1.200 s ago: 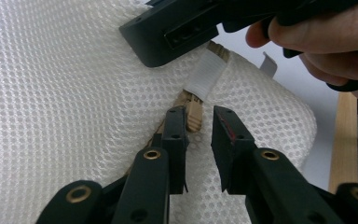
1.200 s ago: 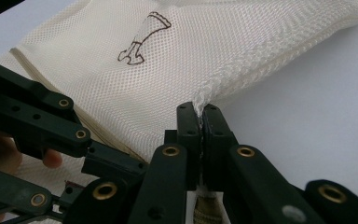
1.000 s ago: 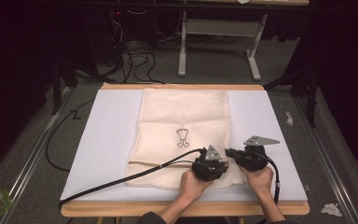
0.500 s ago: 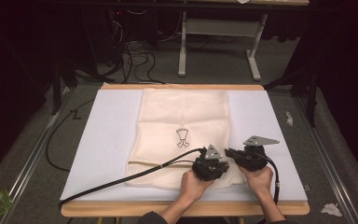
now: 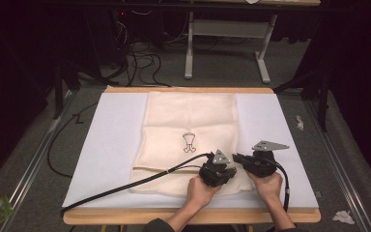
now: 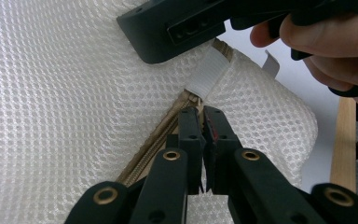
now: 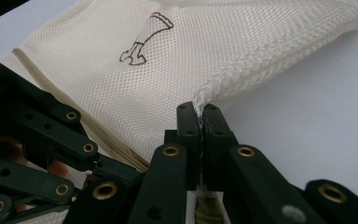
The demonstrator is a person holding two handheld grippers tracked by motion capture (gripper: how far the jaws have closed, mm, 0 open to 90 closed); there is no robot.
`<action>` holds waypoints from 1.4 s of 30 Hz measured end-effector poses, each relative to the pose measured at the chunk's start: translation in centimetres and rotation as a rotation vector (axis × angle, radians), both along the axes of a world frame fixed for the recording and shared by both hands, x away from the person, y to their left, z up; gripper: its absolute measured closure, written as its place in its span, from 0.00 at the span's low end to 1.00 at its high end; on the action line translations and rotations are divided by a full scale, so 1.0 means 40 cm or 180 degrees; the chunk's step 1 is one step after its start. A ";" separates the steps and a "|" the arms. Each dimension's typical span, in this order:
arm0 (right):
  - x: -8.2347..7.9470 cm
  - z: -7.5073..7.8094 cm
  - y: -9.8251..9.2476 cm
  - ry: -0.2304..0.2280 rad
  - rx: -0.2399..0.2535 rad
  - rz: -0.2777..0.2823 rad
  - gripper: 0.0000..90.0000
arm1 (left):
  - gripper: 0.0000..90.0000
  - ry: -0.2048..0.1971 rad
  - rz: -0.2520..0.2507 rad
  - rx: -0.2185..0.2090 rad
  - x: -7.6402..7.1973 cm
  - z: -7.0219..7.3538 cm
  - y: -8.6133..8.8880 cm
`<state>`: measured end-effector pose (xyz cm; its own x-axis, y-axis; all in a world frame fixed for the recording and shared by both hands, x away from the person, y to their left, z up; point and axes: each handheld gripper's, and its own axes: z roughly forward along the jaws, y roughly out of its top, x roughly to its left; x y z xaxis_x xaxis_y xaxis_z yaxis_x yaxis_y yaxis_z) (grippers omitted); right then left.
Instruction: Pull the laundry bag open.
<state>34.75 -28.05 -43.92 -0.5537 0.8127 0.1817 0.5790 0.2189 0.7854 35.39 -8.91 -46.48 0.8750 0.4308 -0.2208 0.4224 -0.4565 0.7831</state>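
Mesh bag (image 7: pixel 121 79) between both grippers' jaws

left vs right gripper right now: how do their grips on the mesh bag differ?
The left gripper pinches at the tan zipper, by its end near a white tab; the right gripper clamps the bag's corded edge. The left gripper's jaws have just been closing; the right's are shut. In the high view the left sits over the mesh bag, the right at its side edge. Both grip the bag's near end.
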 end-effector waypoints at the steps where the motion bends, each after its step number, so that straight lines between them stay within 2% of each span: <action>1: 0.000 0.000 -0.001 -0.0021 -0.0006 0.0001 0.99 | 0.96 -0.0021 -0.0013 0.0021 -0.001 0.002 0.002; 5: -0.004 -0.005 -0.014 -0.0026 -0.0012 0.0002 0.99 | 0.97 -0.0075 -0.0031 0.0067 -0.004 0.011 0.007; 24: -0.006 -0.011 -0.019 -0.0021 -0.0010 0.0056 0.99 | 0.97 -0.0105 -0.0005 0.0187 -0.006 0.026 0.018; 27: -0.007 -0.012 -0.023 -0.0017 0.0008 0.0048 0.99 | 0.97 -0.0140 0.0020 0.0266 -0.008 0.025 0.021; 34: -0.006 -0.010 -0.023 -0.0029 0.0008 0.0059 0.99 | 0.97 -0.0167 0.0016 0.0264 -0.010 0.029 0.023; 42: -0.007 -0.010 -0.028 -0.0029 0.0022 0.0041 0.99 | 0.97 -0.0229 0.0029 0.0335 -0.013 0.036 0.031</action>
